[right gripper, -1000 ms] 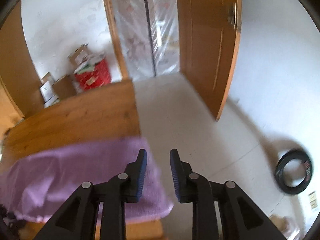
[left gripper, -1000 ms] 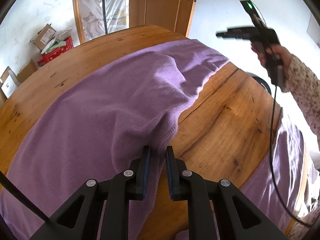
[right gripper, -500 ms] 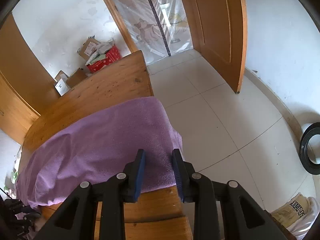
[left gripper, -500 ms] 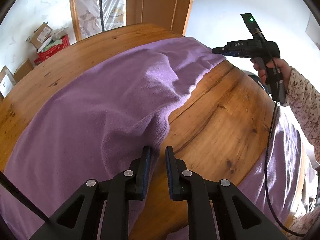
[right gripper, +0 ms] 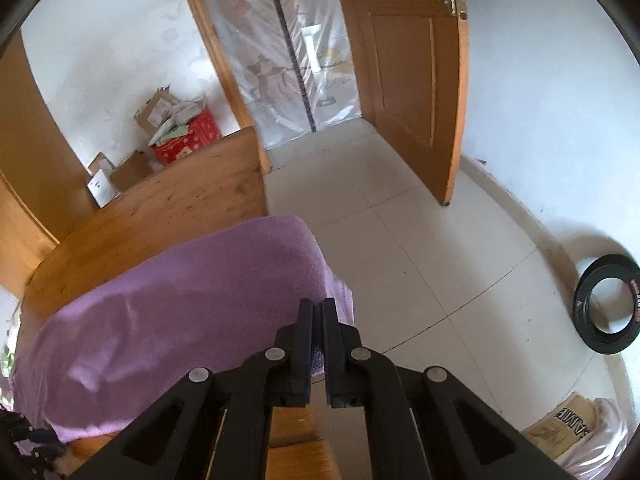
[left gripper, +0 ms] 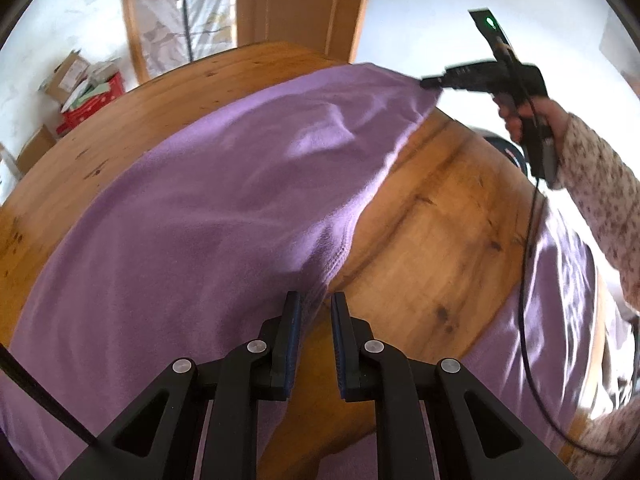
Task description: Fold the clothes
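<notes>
cloth (left gripper: 208, 216): soft fleece, light, floppy; grab hems/corners, not the middle
right gripper (right gripper: 318, 308): pinching the far corner
left gripper (left gripper: 314, 304): spread, straddling the near hem on the table (left gripper: 432, 240)

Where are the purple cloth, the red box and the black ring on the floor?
purple cloth (left gripper: 208, 216): left wrist view, middle of fabric.
red box (right gripper: 186, 142): right wrist view, front face.
black ring (right gripper: 588, 300): right wrist view, left rim.

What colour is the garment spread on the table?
Plain purple, no pattern: the fleecy garment shows best in the left wrist view.
</notes>
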{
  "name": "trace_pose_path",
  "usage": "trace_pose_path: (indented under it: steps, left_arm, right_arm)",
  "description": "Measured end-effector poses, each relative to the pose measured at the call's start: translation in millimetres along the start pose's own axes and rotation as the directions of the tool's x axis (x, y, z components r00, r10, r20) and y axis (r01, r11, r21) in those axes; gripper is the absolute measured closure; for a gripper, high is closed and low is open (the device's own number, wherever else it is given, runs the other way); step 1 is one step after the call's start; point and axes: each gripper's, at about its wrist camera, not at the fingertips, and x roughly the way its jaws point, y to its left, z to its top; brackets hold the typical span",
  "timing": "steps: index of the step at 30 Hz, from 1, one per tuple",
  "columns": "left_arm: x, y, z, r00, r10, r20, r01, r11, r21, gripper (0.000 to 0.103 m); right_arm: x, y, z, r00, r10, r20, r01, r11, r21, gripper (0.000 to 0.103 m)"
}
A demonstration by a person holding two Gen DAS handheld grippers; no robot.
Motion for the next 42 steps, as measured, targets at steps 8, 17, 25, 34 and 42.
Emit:
trace_pose_path:
  steps: [8,17,25,34,42]
  left_arm:
    - [-4,-1,-7,0.997,-0.065,-0.037,0.066,0.998,0.015,0.088]
    - [-51,16,-20,0.999,-0.01,0.051,0.012,0.999,-0.031,0.088]
    - [-111,59,-73,0.99,0.107,0.087,-0.092,0.982,-0.165,0.088]
    - [-149,116,-166,0.973,0.227,0.041,-0.192,0.895,-0.403,0.088]
    - [-146,152,-208,0.968,0.249,0.026,-0.199,0.83,-0.52,0.088]
  right_arm:
    - [16,8,-1,0.992,-0.12,-0.031,0.119,0.992,-0.038,0.097]
    - [-32,25,4,0.985,-0.153,0.074,0.158,0.985,-0.073,0.097]
    - [-82,112,-16,0.995,0.066,0.073,-0.044,0.963,-0.267,0.097]
    - [-88,243,-98,0.943,0.305,-0.137,-0.33,0.781,-0.53,0.097]
    - [-73,330,-164,0.884,0.358,-0.299,-0.465,0.618,-0.634,0.096]
